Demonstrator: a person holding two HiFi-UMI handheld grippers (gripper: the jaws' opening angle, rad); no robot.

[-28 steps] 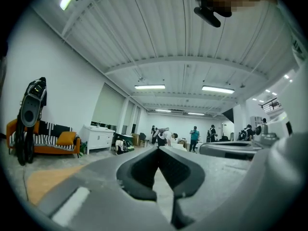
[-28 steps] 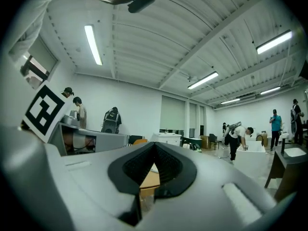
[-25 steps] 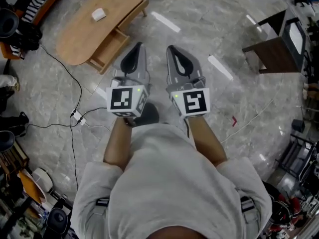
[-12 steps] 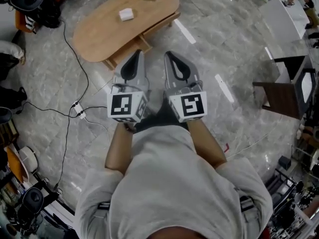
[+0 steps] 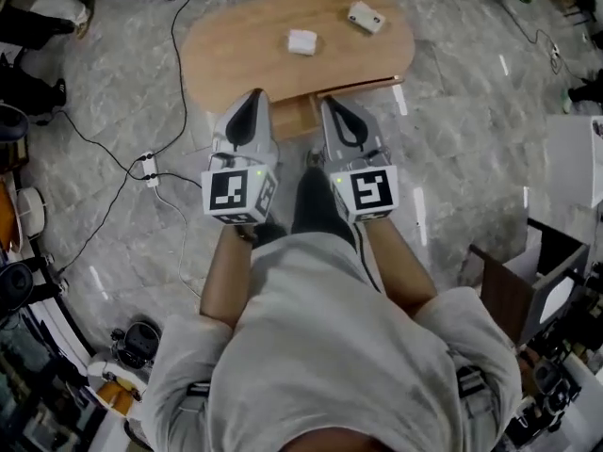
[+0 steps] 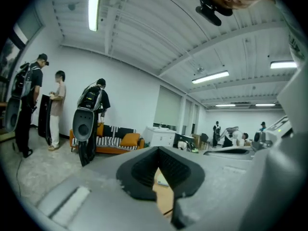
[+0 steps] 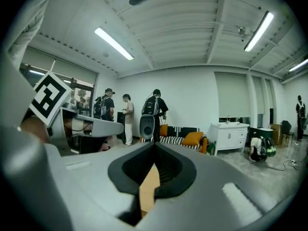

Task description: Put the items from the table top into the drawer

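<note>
Left hand-held gripper (image 5: 252, 102) and right hand-held gripper (image 5: 332, 106) are both pressed together on nothing, pointing side by side toward 12 o'clock. Within the last second the counter (image 5: 236, 55) has swung from 10 o'clock to dead ahead, its drawer (image 5: 300, 114) now just past the tips. The white block (image 5: 301, 41) and second white item (image 5: 366, 17) lie on top at 12 and 1 o'clock, so the approach looks nearly done, with nothing stowed yet.

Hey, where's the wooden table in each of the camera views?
Head view: wooden table, top centre.
Left gripper view: tan sliver in the jaw gap, low centre.
Right gripper view: same sliver, low centre.
Shared landmark: striped sofa, both gripper views only.
</note>
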